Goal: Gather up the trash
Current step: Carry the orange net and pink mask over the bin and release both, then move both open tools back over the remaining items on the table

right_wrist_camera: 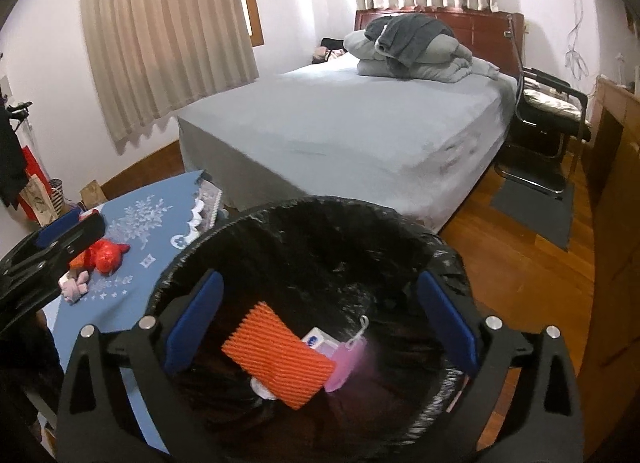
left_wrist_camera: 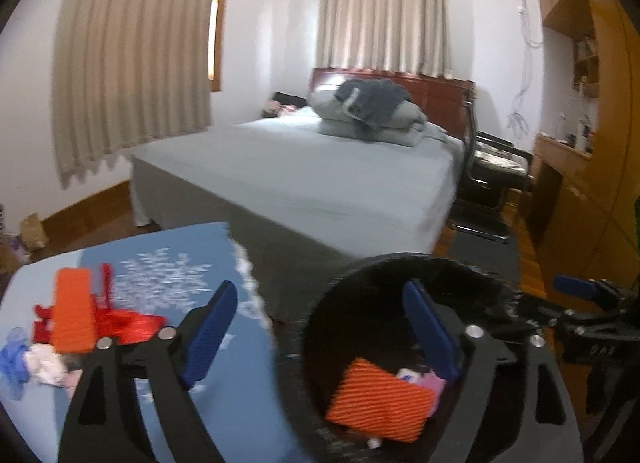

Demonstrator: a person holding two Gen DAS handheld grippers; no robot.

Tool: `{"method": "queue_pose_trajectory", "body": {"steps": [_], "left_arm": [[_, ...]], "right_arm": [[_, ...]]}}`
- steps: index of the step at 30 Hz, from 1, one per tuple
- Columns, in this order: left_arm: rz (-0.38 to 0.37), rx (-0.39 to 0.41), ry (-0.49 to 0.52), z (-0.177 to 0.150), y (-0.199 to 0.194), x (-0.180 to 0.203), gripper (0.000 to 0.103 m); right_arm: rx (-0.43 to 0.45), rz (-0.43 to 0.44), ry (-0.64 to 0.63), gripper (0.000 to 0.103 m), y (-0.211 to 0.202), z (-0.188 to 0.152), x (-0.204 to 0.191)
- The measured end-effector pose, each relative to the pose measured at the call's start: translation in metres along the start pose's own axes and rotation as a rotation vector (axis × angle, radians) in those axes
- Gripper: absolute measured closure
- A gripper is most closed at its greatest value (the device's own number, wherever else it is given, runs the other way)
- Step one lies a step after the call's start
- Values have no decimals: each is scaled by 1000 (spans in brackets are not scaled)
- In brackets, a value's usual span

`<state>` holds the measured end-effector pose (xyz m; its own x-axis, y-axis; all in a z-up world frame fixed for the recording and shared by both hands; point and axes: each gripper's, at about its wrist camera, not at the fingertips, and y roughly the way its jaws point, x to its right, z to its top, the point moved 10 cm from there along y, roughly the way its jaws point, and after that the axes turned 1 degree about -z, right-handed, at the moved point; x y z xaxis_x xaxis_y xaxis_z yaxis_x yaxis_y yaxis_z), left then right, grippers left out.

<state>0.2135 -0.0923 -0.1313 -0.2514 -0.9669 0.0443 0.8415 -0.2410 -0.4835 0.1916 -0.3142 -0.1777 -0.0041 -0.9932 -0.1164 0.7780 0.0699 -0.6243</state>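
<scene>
Both pairs of fingers stand wide and hold nothing, at the bin.

On my left, the desk (left_wrist_camera: 224,415) carries leftover trash: an orange ribbed piece (left_wrist_camera: 72,311), red plastic (left_wrist_camera: 128,323), crumpled tissue (left_wrist_camera: 44,363). Left gripper (left_wrist_camera: 320,331) straddles desk edge and black-lined bin (right_wrist_camera: 320,223); right gripper (right_wrist_camera: 320,315) hangs over the bin, where an orange ribbed pad (right_wrist_camera: 280,359), a white box (right_wrist_camera: 318,339) and pink wrapper (right_wrist_camera: 346,359) lie.
</scene>
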Motion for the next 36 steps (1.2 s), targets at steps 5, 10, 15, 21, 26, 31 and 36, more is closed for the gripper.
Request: {"method": "queue_pose_trajectory", "body": {"steps": [5, 10, 15, 21, 26, 31, 36], "left_arm": [[98, 10, -28, -8, -21, -50, 8], [202, -1, -65, -25, -42, -104, 7], [294, -20, -106, -46, -60, -153, 7], [397, -41, -150, -69, -76, -212, 7], [458, -56, -187, -87, -85, -251, 7], [492, -79, -222, -109, -95, -285, 7], [518, -102, -236, -125, -103, -306, 7]], "right_arm": [[3, 35, -14, 7, 4, 4, -29], [1, 79, -41, 7, 12, 7, -67], [-13, 130, -80, 7, 25, 6, -114], [-29, 192, -132, 7, 41, 2, -172], [-40, 236, -177, 7, 51, -4, -217], [-56, 283, -235, 7, 64, -15, -267], [-68, 328, -279, 7, 74, -26, -311]]}}
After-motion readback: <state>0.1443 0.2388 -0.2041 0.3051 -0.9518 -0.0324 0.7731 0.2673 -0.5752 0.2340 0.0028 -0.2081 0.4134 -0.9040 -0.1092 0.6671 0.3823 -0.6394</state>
